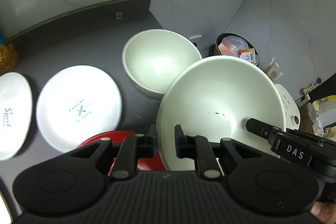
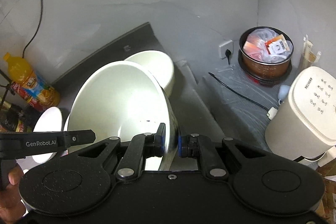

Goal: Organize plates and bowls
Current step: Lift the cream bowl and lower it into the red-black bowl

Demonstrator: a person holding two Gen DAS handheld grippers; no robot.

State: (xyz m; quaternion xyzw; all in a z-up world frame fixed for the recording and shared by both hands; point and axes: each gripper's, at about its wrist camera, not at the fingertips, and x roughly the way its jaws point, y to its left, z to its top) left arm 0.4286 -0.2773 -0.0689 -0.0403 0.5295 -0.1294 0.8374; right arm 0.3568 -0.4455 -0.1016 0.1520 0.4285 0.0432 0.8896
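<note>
Bowls and plates fill the left wrist view. The left gripper (image 1: 164,141) pinches the near-left rim of a large white bowl (image 1: 220,106), one finger inside the wall and one outside, jaws narrowed onto it. Ahead of that, a second white bowl (image 1: 159,60) sits on the dark countertop (image 1: 73,39), its rim partly hidden by the held one. To the gripper's left lie a printed white plate (image 1: 78,107) and, farther left, another white plate (image 1: 12,114) at the frame edge. A red dish (image 1: 126,150) shows just under the left finger. The right gripper's arm crosses the bowl's right side.

From the right wrist view, the right gripper (image 2: 170,139) clamps the same large bowl's right-hand rim, jaws narrow, the bowl tilted up to its left. The second bowl stands directly beyond. A juice bottle (image 2: 31,81) stands far left; a cream rice cooker (image 2: 304,114) sits to the right.
</note>
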